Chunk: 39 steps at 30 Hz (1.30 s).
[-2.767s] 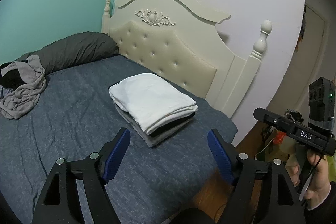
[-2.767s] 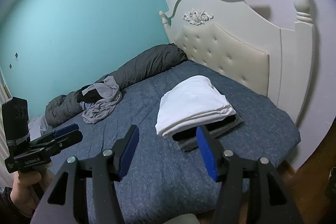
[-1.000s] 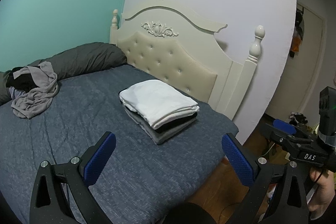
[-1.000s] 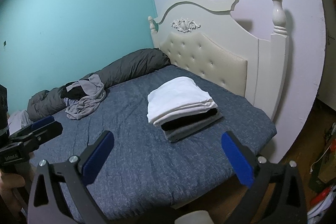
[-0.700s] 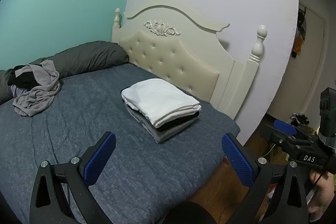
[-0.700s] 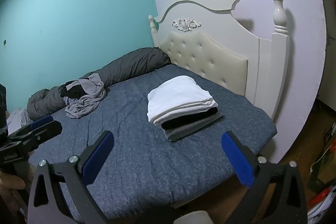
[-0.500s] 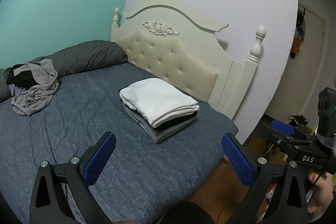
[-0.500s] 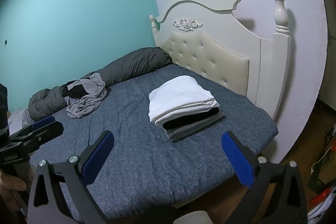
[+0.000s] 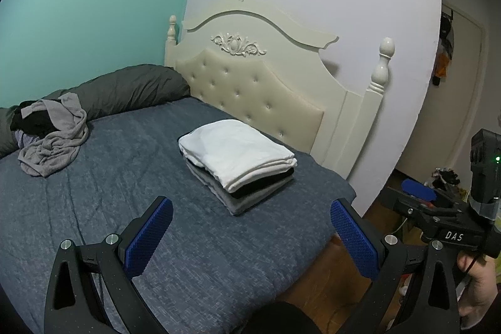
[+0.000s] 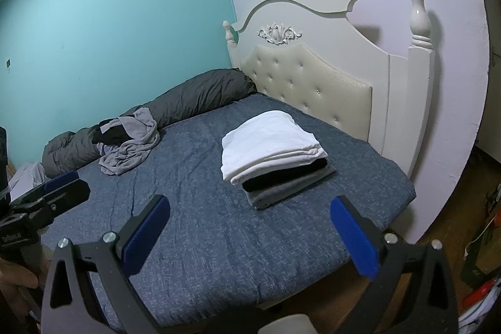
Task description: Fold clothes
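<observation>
White cotton tops the folded stack (image 9: 239,160), with a black layer and grey layers beneath it, sitting neat on the blue-grey bedspread (image 9: 125,193) close to the headboard end of the bed. From the right wrist view the same stack (image 10: 275,152) shows its folded edges facing the camera. Well apart from it, over toward the teal wall (image 9: 78,5), a crumpled grey garment (image 9: 53,143) lies in a heap with something black tucked into it, resting against a long dark grey pillow (image 9: 125,89). Behind the stack, the cream tufted headboard (image 9: 260,89) rises with its carved crest and turned posts. Now the tools: the left gripper (image 9: 252,235) hangs above the near edge of the bed, jaws spread wide and holding nothing. The right gripper (image 10: 250,235) hangs there too, jaws just as wide, empty, well short of the stack. A hand (image 9: 479,280) grips the right tool's handle at the edge of the left view.
</observation>
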Motion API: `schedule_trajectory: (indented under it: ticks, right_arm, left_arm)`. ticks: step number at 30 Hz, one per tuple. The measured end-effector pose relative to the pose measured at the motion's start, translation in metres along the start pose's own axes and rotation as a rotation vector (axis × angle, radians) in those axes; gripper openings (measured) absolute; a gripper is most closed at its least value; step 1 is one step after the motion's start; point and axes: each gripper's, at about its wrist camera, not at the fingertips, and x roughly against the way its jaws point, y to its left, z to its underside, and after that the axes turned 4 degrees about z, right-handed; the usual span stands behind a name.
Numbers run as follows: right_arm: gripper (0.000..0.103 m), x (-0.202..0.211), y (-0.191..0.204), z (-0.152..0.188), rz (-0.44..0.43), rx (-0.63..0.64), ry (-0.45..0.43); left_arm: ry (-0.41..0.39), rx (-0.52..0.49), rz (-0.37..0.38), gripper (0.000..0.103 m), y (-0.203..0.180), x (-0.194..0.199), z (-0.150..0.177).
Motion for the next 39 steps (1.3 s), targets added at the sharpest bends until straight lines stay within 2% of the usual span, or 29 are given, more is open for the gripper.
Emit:
schedule_trajectory:
  ticks: [10, 34, 39]
  right_arm:
    - [0.103, -0.0016, 0.0018, 0.0005, -0.001, 0.003, 0.000]
    - [0.103, -0.0079, -0.0001, 0.0047, -0.007, -0.007, 0.016]
    - [0.103, -0.0084, 0.0000, 0.0044, -0.009, -0.010, 0.016]
  left_arm:
    - [-0.013, -0.001, -0.023, 0.102, 0.0020, 0.0015, -0.0004]
    - [0.000, 0.016, -0.020, 0.103, 0.0052, 0.0003, 0.0010]
    - [0.013, 0.019, -0.056, 0.103, 0.0057, -0.0021, 0.0005]
